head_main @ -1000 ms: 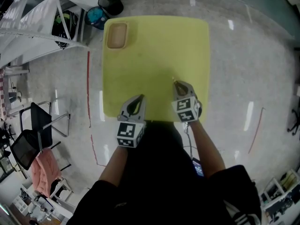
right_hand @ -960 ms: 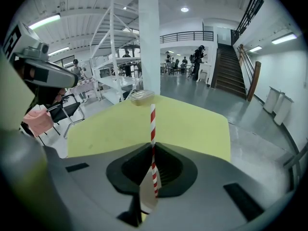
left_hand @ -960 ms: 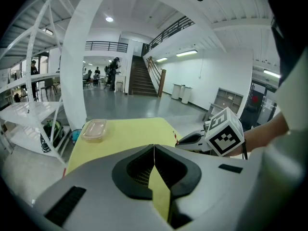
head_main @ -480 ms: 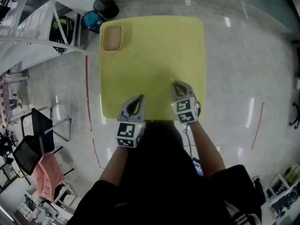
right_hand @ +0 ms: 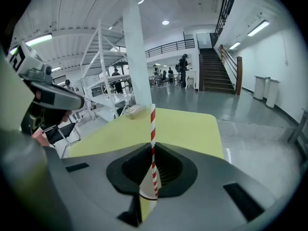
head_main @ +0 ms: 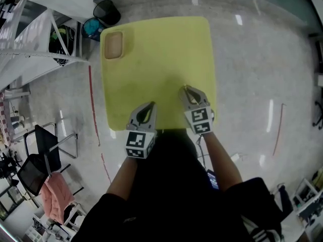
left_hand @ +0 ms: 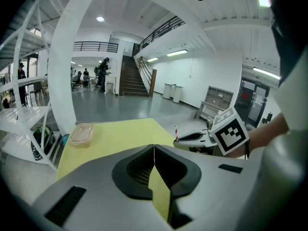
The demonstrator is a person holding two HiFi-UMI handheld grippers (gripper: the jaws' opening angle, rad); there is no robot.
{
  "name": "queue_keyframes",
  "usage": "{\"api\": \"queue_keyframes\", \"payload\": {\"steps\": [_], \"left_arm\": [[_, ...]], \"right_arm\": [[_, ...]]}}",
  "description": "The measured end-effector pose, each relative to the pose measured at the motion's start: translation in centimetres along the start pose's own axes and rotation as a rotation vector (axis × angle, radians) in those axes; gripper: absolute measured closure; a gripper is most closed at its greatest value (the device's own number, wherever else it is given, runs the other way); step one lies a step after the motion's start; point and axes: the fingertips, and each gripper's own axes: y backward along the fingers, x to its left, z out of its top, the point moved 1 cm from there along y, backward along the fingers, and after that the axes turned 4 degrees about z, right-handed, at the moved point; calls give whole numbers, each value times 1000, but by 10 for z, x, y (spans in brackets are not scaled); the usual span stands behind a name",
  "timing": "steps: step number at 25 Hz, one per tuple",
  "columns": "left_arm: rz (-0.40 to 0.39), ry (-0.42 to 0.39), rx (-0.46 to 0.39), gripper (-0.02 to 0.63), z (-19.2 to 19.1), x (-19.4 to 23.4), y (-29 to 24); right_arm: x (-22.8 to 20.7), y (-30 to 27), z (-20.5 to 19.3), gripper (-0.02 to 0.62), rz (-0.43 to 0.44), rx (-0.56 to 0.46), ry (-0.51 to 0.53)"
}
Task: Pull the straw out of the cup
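A red-and-white striped straw (right_hand: 153, 124) stands upright between the jaws of my right gripper (right_hand: 153, 147), which is shut on it. Below those jaws a white cup's rim (right_hand: 147, 192) shows around the straw's lower end; I cannot tell if the straw is inside it. In the left gripper view the straw's tip (left_hand: 175, 131) pokes above the right gripper (left_hand: 185, 137). My left gripper (left_hand: 154, 149) is shut with nothing in it. In the head view both grippers, left (head_main: 150, 106) and right (head_main: 185, 89), hover over the near edge of the yellow table (head_main: 156, 54).
A clear lidded food box (head_main: 113, 44) lies at the table's far left corner. Beyond that corner stand a black bin (head_main: 107, 9) and a blue object (head_main: 92, 28). A white metal rack (head_main: 30, 29) and chairs (head_main: 45, 147) are on the left.
My right gripper has edged up and slightly left with the straw and rolled a little. The left gripper has hardly shifted in the picture. The head view has swung, so the table sits further left.
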Motion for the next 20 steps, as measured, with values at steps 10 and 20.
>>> {"api": "queue_keyframes", "payload": {"steps": [10,20], "left_arm": [[-48,-45,3,561,10,-24,-13],[-86,-79,-6,561,20,-42,-15]], "right_arm": [[-22,29,12,565,-24,-169,-139],[-32,55,26,565,-41,-279,-250]]}}
